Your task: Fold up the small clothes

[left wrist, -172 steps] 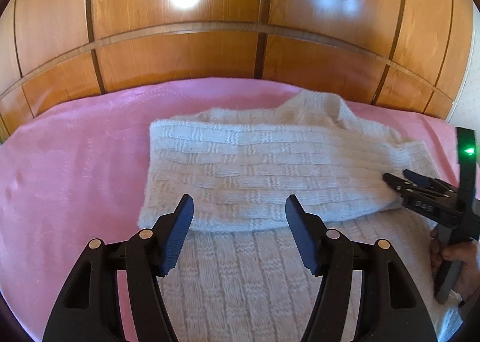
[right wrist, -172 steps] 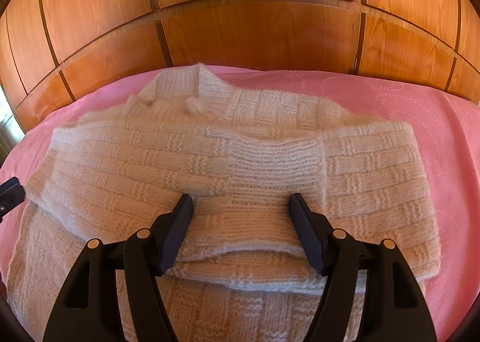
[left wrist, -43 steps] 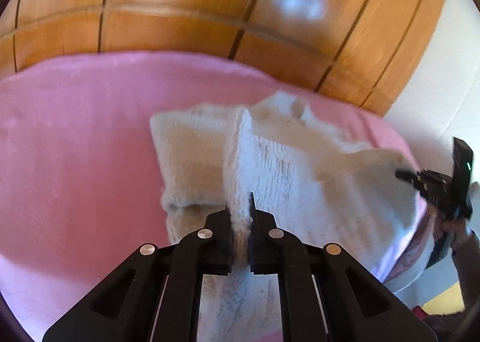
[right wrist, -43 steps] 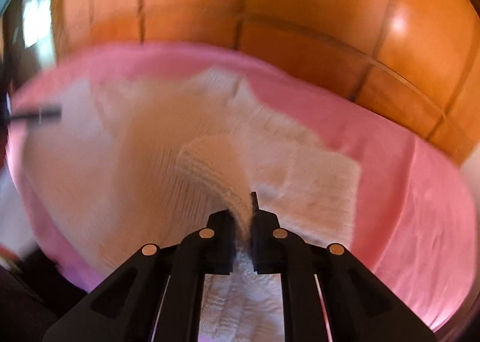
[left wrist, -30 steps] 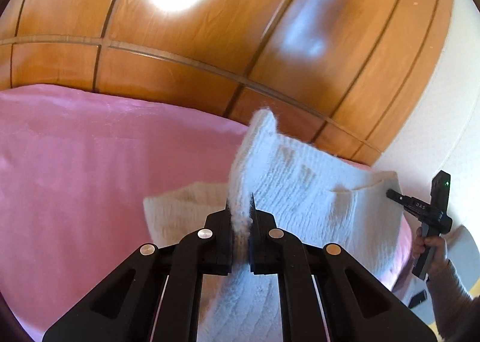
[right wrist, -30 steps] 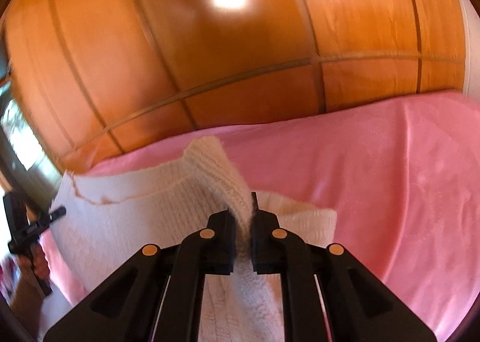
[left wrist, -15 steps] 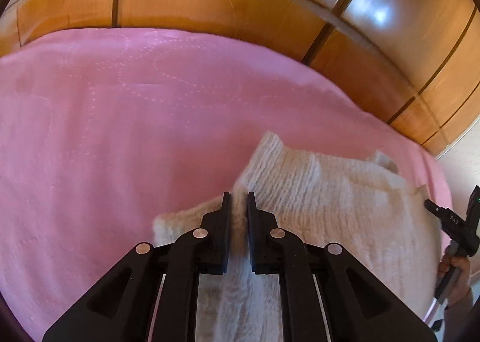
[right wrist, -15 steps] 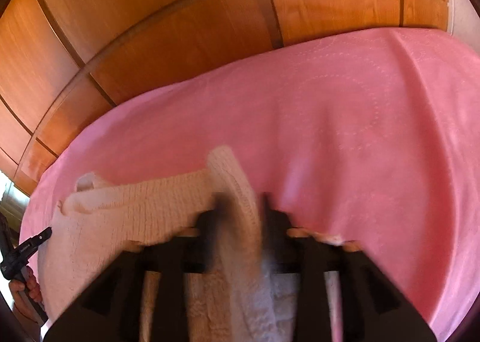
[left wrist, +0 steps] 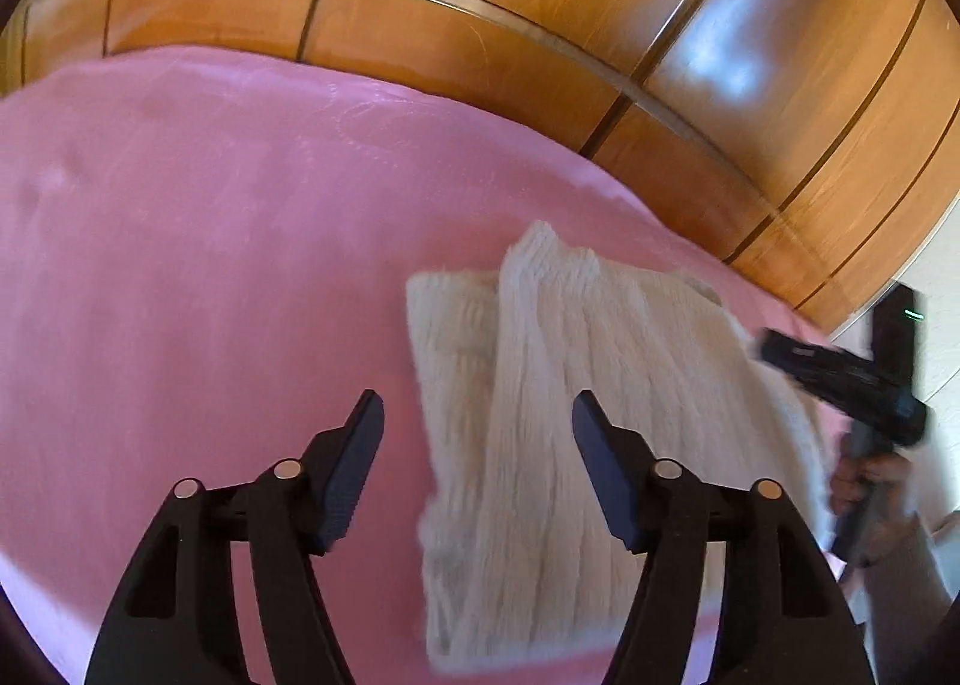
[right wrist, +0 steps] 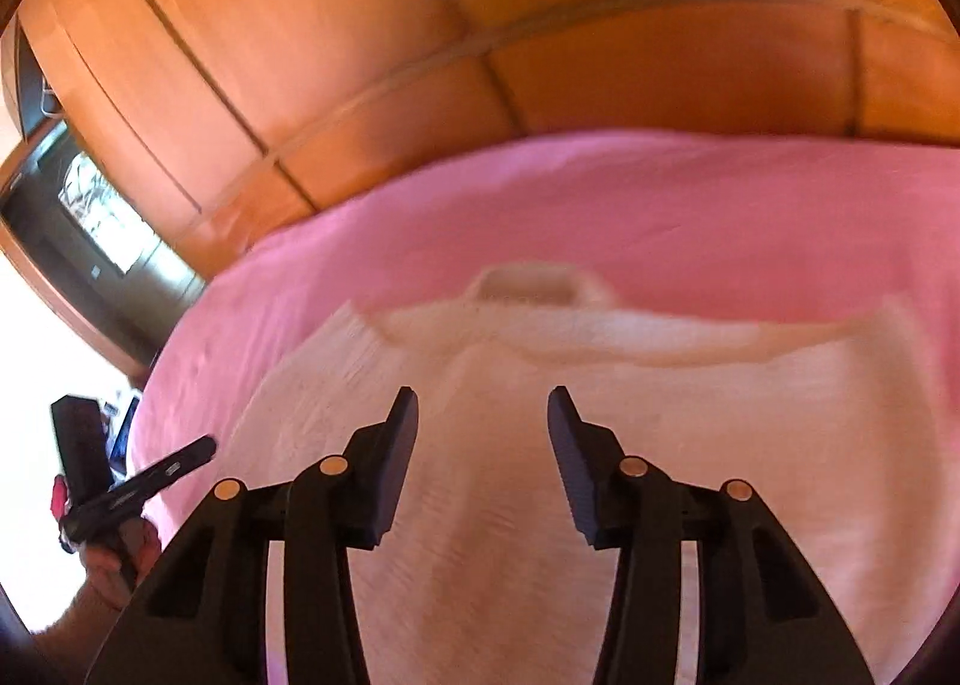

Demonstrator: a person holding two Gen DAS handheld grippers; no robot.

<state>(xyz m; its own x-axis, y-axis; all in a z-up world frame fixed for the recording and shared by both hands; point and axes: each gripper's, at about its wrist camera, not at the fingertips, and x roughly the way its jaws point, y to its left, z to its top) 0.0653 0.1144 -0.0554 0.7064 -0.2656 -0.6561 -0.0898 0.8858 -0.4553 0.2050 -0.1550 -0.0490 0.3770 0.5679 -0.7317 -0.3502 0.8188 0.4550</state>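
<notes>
1. We held our left gripper (left wrist: 477, 433) with its jaws spread wide and gripping nothing, above the pink bedspread (left wrist: 210, 241).
2. The folded cream knit sweater (left wrist: 540, 415) lay flat on the bedspread before the wooden panelling (left wrist: 480, 54).
3. Our right gripper (right wrist: 483, 424) hovered over the sweater, jaws likewise parted wide and empty.

— Any lettering to read here?
— None; the right tool (left wrist: 840, 373), seen beside the cream sweater (left wrist: 576, 421), carries a pale mark on its body, too blurred to make out; only a green light glows above it, no words or numbers.
</notes>
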